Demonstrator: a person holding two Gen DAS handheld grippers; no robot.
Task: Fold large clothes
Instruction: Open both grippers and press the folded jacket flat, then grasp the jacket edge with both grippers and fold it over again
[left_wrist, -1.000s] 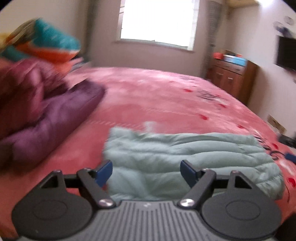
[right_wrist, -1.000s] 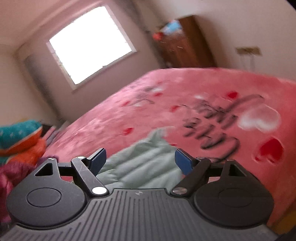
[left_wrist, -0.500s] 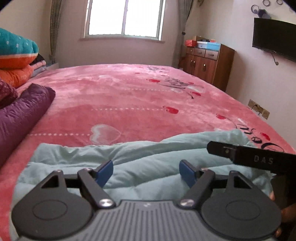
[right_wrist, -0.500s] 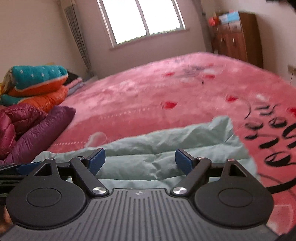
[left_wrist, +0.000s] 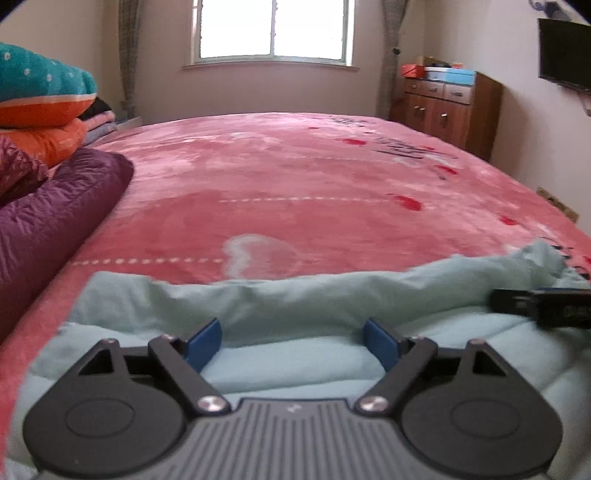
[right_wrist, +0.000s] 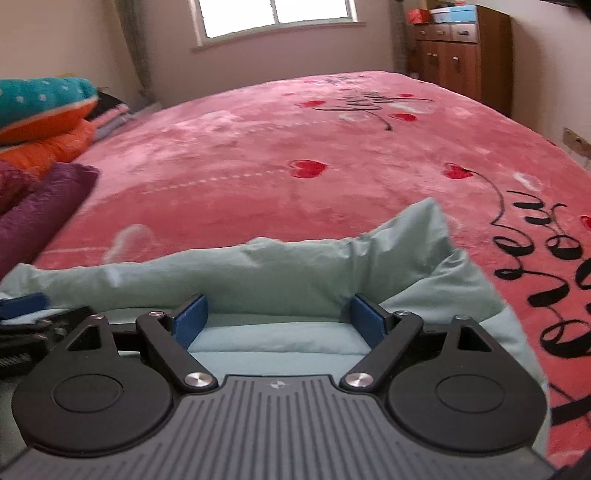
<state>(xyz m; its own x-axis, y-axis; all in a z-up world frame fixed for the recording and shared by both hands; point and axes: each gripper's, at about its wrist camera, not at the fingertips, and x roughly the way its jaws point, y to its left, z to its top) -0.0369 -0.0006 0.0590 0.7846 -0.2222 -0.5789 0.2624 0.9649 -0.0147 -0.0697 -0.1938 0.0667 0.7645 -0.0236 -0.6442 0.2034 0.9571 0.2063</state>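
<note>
Here the pale green jacket (left_wrist: 295, 302) lies on the pink bed (left_wrist: 295, 177) under both claws — left claw (left_wrist: 293, 341) has just been opening, right claw (right_wrist: 279, 319) apart, neither gripping. Puffy, light, slippery-looking — best pinched at its raised far edge.

Purple quilt (left_wrist: 48, 221), wooden dresser (left_wrist: 450, 110)
</note>
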